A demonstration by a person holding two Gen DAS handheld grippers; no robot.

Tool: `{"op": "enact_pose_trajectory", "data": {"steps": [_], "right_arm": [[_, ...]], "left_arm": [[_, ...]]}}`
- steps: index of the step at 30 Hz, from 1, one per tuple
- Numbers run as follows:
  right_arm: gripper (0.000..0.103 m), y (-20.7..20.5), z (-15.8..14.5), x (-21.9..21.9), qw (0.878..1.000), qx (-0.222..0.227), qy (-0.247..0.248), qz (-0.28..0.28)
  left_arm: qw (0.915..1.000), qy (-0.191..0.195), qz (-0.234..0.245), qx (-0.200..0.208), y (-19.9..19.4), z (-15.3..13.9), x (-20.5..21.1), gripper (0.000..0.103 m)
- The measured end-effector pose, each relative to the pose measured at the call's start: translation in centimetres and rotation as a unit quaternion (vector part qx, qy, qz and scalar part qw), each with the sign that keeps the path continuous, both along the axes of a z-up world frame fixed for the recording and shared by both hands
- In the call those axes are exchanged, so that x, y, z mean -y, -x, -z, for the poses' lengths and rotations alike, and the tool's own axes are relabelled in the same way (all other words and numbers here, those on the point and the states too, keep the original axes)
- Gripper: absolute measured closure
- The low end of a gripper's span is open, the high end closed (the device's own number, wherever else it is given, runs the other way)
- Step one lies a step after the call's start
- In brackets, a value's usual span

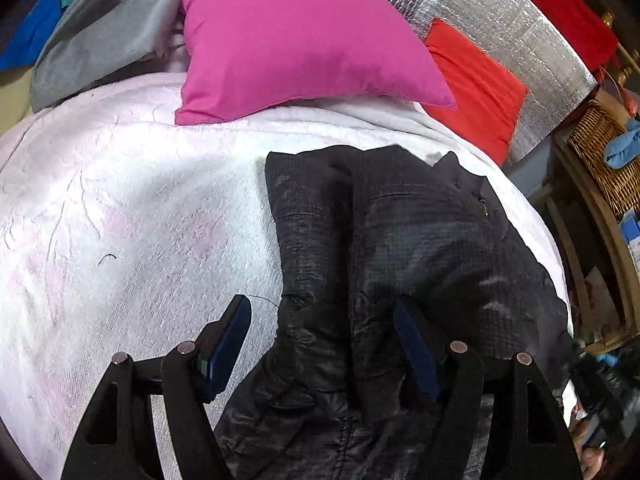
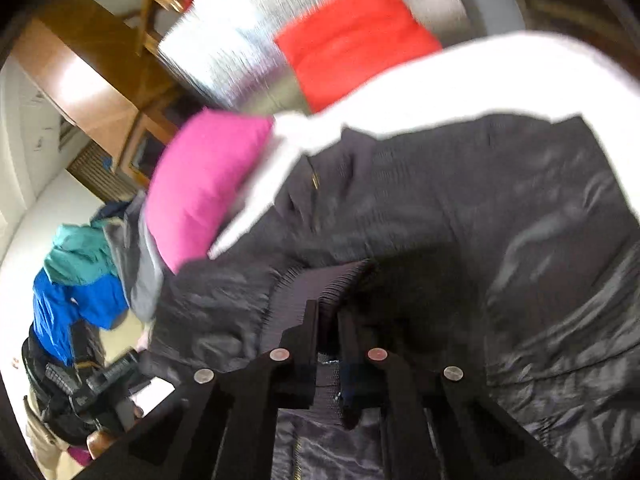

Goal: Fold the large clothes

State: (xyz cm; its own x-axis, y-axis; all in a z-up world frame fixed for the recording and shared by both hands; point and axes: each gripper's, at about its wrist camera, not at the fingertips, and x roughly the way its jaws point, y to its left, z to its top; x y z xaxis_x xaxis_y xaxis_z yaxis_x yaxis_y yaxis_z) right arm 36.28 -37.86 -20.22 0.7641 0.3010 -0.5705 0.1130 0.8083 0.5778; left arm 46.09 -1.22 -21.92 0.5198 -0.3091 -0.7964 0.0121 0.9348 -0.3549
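Observation:
A black quilted jacket lies on a white blanket on the bed, folded lengthwise. My left gripper is open just above the jacket's near end, one finger over the blanket and one over the jacket. In the right wrist view my right gripper is shut on the jacket's ribbed hem and holds it lifted, with the rest of the jacket draped below. That view is blurred.
A magenta pillow and a red pillow lie at the head of the bed against a silver foil panel. Grey and blue clothes are piled at the far left. A wicker basket stands right.

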Motion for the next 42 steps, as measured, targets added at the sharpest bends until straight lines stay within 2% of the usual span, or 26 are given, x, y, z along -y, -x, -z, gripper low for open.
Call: {"op": "enact_pose_trajectory", "data": {"steps": [4,8,11,14,16,18,20,21,25,27,28,29,30,31,32,33,36,37,39,41,42], "right_arm": [[0.094,2.1,-2.6,1.9,0.997,0.057,0.010,0.051],[0.095,3.5,-3.7,4.8,0.992,0.074,0.009,0.098],[0.095,4.1,-3.3,7.2,0.989,0.058,0.012,0.139],[0.095,4.4,-2.2,9.5,0.985,0.037,0.004,0.169],[0.096,4.7,-1.7,10.9,0.981,0.027,0.009,0.190],[0.102,5.1,-1.4,12.0,0.977,0.017,0.012,0.211],[0.102,5.0,-0.7,13.3,0.973,-0.008,0.021,0.231],[0.102,4.8,0.2,14.1,0.971,-0.027,0.010,0.237],[0.099,3.4,2.3,14.7,0.977,-0.068,-0.065,0.189],[0.098,2.8,2.1,14.3,0.981,-0.063,-0.095,0.155],[0.098,2.8,2.0,14.2,0.982,-0.060,-0.099,0.146],[0.096,2.6,1.8,14.1,0.984,-0.058,-0.100,0.137],[0.080,2.5,1.8,14.0,0.985,-0.060,-0.100,0.130],[0.049,2.3,1.9,14.0,0.985,-0.065,-0.102,0.126],[0.033,2.3,2.0,13.9,0.984,-0.065,-0.110,0.124],[0.028,2.6,2.0,13.5,0.984,-0.057,-0.118,0.123],[0.028,2.8,1.0,12.9,0.986,-0.033,-0.117,0.111],[0.028,2.7,0.5,12.4,0.989,-0.036,-0.099,0.109],[0.029,2.3,0.6,11.5,0.990,-0.056,-0.063,0.113],[0.031,1.5,2.0,11.2,0.989,-0.088,-0.056,0.105],[0.039,1.1,2.9,11.2,0.988,-0.101,-0.060,0.103]], "left_arm": [[0.9993,0.000,0.028,0.026,0.8,-1.1,1.2,0.029],[0.9965,-0.003,0.076,0.036,1.6,-1.6,3.5,0.029],[0.9916,-0.001,0.120,0.047,2.3,-2.0,5.4,0.029],[0.9877,0.000,0.144,0.063,2.7,-3.0,5.9,0.029],[0.9880,0.003,0.139,0.068,2.6,-3.3,5.6,0.027],[0.9902,0.007,0.125,0.062,2.2,-3.1,5.0,0.025],[0.9941,-0.016,0.094,0.051,1.6,-2.4,4.3,0.025],[0.9950,-0.022,0.088,0.042,1.4,-2.0,4.3,0.025],[0.9972,0.011,0.074,-0.008,0.3,-0.1,3.4,0.025],[0.9948,-0.024,0.097,-0.017,0.3,0.5,4.9,0.023],[0.9909,-0.059,0.120,-0.018,0.6,0.8,6.1,0.022],[0.9841,-0.102,0.145,-0.015,0.9,1.3,7.7,0.021],[0.9760,-0.144,0.163,-0.006,1.4,1.6,9.1,0.019],[0.9718,-0.162,0.171,0.001,1.5,1.7,9.5,0.019],[0.9692,-0.172,0.176,0.010,1.7,1.4,9.7,0.019],[0.9702,-0.167,0.175,0.011,1.7,1.1,9.5,0.020],[0.9836,-0.110,0.142,0.012,1.4,-0.3,7.0,0.020],[0.9865,-0.094,0.134,0.010,1.3,-0.5,6.3,0.020],[0.9917,-0.045,0.120,0.010,1.2,-1.3,4.6,0.020],[0.9936,-0.021,0.108,0.026,1.5,-2.5,3.2,0.020],[0.9940,-0.021,0.102,0.034,1.6,-2.9,2.6,0.020]]}}
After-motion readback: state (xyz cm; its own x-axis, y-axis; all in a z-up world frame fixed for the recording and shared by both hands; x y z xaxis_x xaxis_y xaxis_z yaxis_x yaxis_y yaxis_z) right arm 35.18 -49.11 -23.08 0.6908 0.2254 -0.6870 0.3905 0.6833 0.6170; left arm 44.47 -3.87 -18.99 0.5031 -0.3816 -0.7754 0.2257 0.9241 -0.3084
